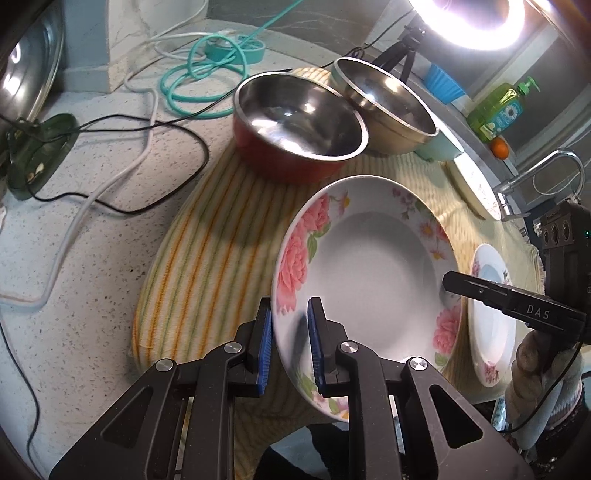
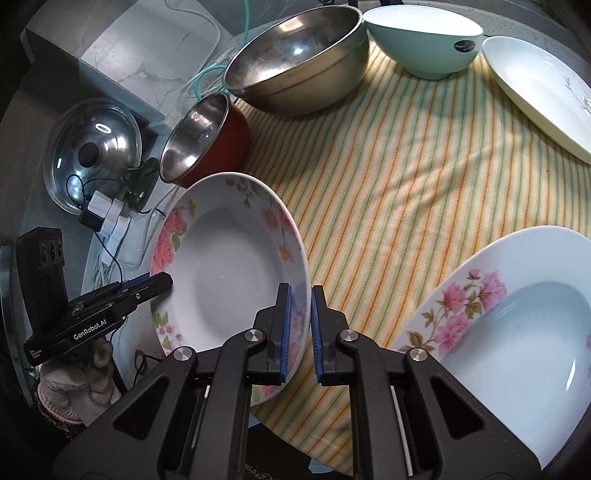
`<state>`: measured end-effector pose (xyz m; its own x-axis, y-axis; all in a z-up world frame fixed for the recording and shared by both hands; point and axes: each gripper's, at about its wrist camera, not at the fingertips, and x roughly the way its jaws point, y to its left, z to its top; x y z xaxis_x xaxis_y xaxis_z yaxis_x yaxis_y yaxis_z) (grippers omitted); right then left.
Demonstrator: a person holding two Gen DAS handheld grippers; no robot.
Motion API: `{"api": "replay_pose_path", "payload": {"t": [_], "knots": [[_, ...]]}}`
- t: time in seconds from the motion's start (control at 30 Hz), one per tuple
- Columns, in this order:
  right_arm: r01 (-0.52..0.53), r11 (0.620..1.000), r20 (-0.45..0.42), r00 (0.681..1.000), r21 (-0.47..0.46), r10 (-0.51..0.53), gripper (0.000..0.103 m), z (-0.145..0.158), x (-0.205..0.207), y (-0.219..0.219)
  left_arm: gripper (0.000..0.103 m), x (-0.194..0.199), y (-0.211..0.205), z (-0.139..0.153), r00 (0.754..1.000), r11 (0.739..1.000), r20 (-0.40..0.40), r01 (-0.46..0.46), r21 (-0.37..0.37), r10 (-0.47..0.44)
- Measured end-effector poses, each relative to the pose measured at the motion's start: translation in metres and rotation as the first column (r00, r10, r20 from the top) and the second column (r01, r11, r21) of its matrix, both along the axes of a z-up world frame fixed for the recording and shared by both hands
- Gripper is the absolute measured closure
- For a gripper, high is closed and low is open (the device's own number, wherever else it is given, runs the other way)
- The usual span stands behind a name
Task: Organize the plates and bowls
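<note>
A white deep plate with pink roses [image 1: 369, 258] is held tilted above the striped towel [image 1: 221, 240]. My left gripper [image 1: 290, 343] is shut on its left rim. My right gripper [image 2: 301, 328] is shut on its opposite rim [image 2: 299, 295]; it also shows in the left wrist view [image 1: 480, 291]. The left gripper shows in the right wrist view [image 2: 147, 286]. A second floral plate [image 2: 517, 332] lies on the towel at the right. A red steel bowl [image 1: 299, 125], a large steel bowl [image 1: 391, 107], a mint bowl [image 2: 424, 40] and a white plate [image 2: 543, 92] stand at the back.
Cables and a teal hose [image 1: 199, 77] lie on the speckled counter at the left. A glass pot lid [image 2: 92, 151] leans there. A green soap bottle [image 1: 498, 110], a tap [image 1: 535, 177] and a ring light [image 1: 476, 22] are at the back right.
</note>
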<state>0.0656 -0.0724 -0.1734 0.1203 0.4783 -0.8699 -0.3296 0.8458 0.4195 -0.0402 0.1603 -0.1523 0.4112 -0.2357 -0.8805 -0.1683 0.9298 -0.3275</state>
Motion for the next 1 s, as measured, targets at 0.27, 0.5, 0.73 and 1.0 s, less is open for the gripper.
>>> {"api": "replay_pose_path", "payload": {"t": [0.27,0.5,0.73,1.0], "knots": [[0.057,0.998,0.021,0.998,0.024,-0.057,0.093,0.020,-0.001,-0.032,0.087,0.014,-0.023,0.020,0.998,0.998,0.043,0.055,-0.001,-0.055],[0.132,0.991,0.040,0.990,0.026,-0.133,0.092,0.037,-0.006,-0.075,0.087,0.027,-0.056,0.030,0.988,0.990,0.073,0.138,-0.014,-0.137],[0.208,0.978,0.038,0.977,0.021,-0.209,0.092,0.046,-0.015,-0.122,0.087,0.036,-0.099,0.035,0.971,0.974,0.083,0.227,-0.027,-0.224],[0.303,0.953,0.037,0.952,-0.006,-0.303,0.092,0.046,-0.032,-0.173,0.087,0.042,-0.151,0.027,0.942,0.943,0.060,0.332,-0.036,-0.330]]}}
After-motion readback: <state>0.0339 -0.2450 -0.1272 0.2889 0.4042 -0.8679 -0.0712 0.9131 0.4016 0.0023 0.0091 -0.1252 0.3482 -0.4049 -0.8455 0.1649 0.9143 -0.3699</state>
